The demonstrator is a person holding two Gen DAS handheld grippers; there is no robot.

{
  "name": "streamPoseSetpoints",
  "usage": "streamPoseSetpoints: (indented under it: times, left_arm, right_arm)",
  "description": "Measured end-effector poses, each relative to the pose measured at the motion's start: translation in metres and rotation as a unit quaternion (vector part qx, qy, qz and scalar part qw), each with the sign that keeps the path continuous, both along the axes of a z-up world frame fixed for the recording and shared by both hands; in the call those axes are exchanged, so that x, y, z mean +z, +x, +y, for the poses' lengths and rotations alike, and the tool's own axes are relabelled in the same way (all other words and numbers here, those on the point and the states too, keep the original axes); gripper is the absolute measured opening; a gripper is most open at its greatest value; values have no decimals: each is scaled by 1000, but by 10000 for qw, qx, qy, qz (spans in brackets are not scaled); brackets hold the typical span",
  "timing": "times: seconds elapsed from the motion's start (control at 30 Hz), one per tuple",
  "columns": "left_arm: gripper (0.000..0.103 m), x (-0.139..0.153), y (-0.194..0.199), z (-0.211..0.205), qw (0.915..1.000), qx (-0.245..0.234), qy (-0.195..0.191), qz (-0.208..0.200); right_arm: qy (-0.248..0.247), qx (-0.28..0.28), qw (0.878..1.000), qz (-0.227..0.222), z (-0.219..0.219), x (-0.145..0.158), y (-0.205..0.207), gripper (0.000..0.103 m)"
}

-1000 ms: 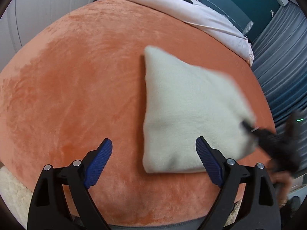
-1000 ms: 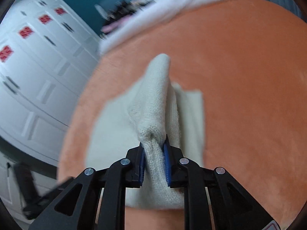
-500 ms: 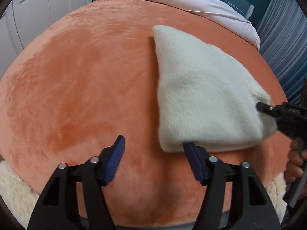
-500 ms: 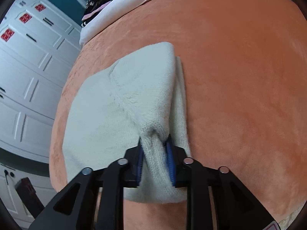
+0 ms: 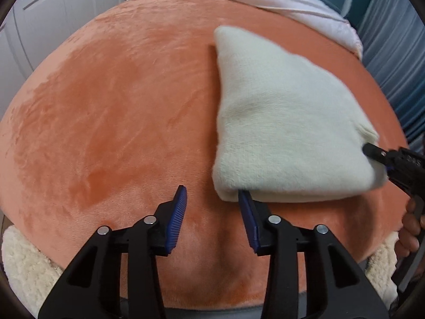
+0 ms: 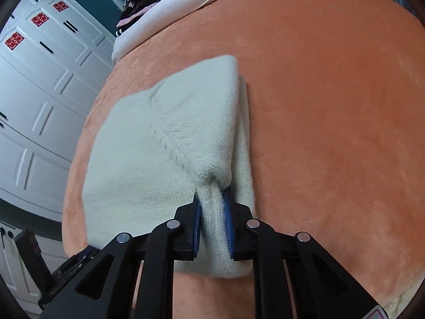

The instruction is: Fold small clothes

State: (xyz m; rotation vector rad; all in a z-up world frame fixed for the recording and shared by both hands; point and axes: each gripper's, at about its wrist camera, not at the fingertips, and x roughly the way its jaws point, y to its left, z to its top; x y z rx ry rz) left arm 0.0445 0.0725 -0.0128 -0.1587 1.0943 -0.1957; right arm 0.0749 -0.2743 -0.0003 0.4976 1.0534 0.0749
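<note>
Fold half made, not yet laid flat.
Right gripper [image 6: 212, 210] pinches the cream knit [image 6: 164, 143]; left gripper [image 5: 212, 207] gapes empty at its corner.

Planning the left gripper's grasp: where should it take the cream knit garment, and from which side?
Probably the near-left corner of the cream knit garment, coming in low from its near edge. The open left gripper already has one finger there; the right gripper pinches the opposite corner.
</note>
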Motion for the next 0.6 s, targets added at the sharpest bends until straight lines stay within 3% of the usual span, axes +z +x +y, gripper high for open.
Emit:
streamPoseSetpoints:
  times: [0.03, 0.07, 0.1, 0.13, 0.17, 0.27, 0.37, 0.43, 0.47, 0.5, 0.53, 0.57, 0.6]
  left_arm:
    - [51, 8, -3, 5, 9997, -30, -209, -74]
    - [72, 17, -6, 12, 9988, 3, -469, -148]
    - [87, 28, -7, 20, 9967, 138, -753, -256]
    - [90, 35, -4, 27, 9943, 259, -978, -347]
    - [91, 40, 3, 32, 9911, 356, -1220, -385]
    - [95, 33, 43, 33, 9852, 540, -1623, -120]
    - [95, 7, 83, 24, 9810, 695, -1793, 271]
    - [95, -19, 103, 18, 9735, 781, -2043, 664]
    - [96, -29, 108, 16, 9667, 790, -2296, 813]
    - [90, -38, 113, 14, 9571, 814, -2612, 956]
    - [80, -42, 116, 12, 9492, 808, -2863, 1024]
    - [75, -38, 117, 9, 9513, 841, -2782, 1027]
    - [67, -27, 117, 5, 9571, 788, -2640, 901]
  right_arm:
    - [-127, 1, 9999, -107, -1, 7, 0, 24]
    - [-205, -12, 9995, -239, -4, 14, 1, 35]
    - [-249, -79, 9990, -362, -8, 19, 2, 45]
    - [-244, -145, 9988, -394, -9, 20, 5, 64]
    - [-186, -157, 9991, -361, -13, 16, 8, 69]
    - [31, -96, 9999, 99, -12, -8, 34, 70]
    - [417, -70, 9979, 490, -3, -39, 49, 72]
    - [669, -164, 9957, 626, 3, -54, 56, 78]
    - [795, -222, 9945, 649, 3, -58, 57, 74]
    - [910, -245, 9936, 619, 3, -56, 58, 68]
    - [886, -242, 9942, 567, 6, -51, 57, 52]
    - [835, -176, 9954, 442, 9, -38, 57, 38]
    - [827, -78, 9962, 260, 11, -24, 57, 36]
